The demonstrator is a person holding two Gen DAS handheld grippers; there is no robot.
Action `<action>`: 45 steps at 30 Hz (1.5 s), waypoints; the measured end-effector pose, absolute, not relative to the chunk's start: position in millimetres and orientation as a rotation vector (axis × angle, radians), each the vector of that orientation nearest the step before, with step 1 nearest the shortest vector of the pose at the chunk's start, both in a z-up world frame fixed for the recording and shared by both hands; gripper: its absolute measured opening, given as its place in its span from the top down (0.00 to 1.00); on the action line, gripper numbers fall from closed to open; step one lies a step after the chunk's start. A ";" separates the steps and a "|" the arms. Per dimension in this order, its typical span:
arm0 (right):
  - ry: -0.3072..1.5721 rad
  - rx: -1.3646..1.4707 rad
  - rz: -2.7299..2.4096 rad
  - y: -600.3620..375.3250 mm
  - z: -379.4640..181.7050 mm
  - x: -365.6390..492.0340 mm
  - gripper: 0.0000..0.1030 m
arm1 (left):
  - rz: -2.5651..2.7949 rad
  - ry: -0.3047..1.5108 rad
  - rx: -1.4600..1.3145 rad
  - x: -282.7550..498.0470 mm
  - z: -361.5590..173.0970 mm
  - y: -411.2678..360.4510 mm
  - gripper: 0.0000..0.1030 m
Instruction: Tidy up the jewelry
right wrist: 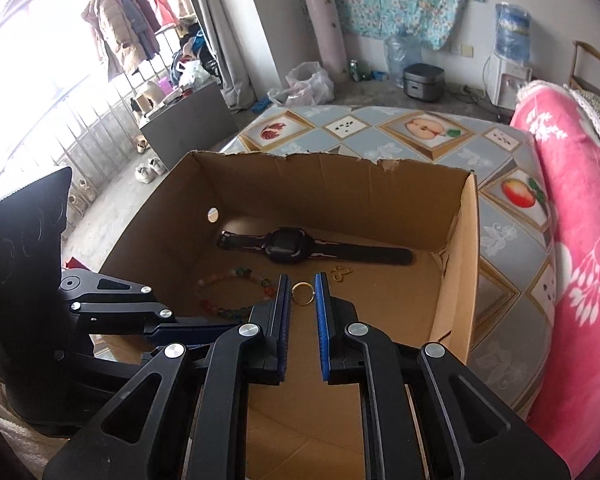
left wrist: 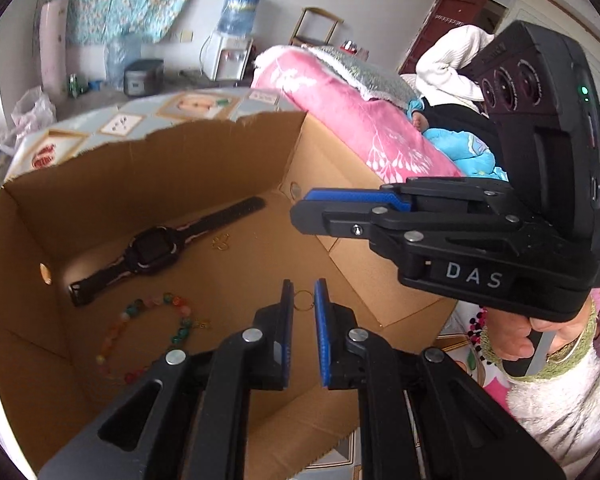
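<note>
Nearest to us, the left gripper [left wrist: 304, 292] hangs over the cardboard box [left wrist: 220, 152] with its blue pads [left wrist: 321, 320] almost together, only a narrow gap between them, and nothing is held. The right gripper [right wrist: 302, 286] is in the same state: nearly closed, empty, above the box floor. In the left wrist view it comes in from 3 o'clock, held by a hand [left wrist: 540, 336] in a fluffy white sleeve [left wrist: 556, 392].

On the box floor, just beyond the fingertips, lies a gold ring [right wrist: 302, 293]. At 9 o'clock from it lies a bracelet of coloured beads [left wrist: 148, 332]. At 1 o'clock from the ring we see a small gold clasp-like piece [right wrist: 341, 273]; we cannot tell what it is. Farther, near the back wall, a black watch [right wrist: 296, 245] lies flat.

The box stands on a table with a fruit-pattern cloth [right wrist: 380, 128], and a pink blanket [right wrist: 572, 208] is at 3 o'clock.
</note>
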State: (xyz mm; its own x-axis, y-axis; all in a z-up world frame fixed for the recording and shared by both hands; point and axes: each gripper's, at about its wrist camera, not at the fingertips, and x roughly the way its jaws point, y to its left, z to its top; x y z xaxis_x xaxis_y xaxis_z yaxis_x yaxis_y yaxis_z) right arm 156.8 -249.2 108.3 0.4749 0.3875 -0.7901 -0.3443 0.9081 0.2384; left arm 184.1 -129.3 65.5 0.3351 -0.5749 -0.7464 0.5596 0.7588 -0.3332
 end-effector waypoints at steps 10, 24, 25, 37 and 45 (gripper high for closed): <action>0.924 0.083 0.430 -267.4 124.1 163.3 0.83 | -0.766 1.017 -0.057 189.6 65.5 -138.8 0.76; 0.734 0.140 0.389 -294.6 172.2 108.9 0.65 | -0.680 0.751 -0.023 138.2 119.0 -80.3 0.64; 0.715 0.142 0.391 -295.7 175.6 100.7 0.64 | -0.670 0.735 -0.013 130.1 120.9 -72.4 0.62; 0.735 0.160 0.441 -274.9 146.7 2.9 0.53 | -0.583 0.791 0.065 46.7 83.3 -5.7 0.38; 0.962 0.240 0.498 -236.5 69.1 -2.4 0.53 | -0.576 0.877 0.137 24.4 22.1 -26.2 0.38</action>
State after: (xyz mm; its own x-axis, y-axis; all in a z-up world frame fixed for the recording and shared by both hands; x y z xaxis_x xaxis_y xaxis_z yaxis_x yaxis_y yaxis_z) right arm -2.4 -236.5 69.1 0.4712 0.5057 -0.7227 -0.2974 0.8624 0.4096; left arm 24.4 -26.2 22.1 0.4989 -0.4195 -0.7584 0.5290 0.8405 -0.1169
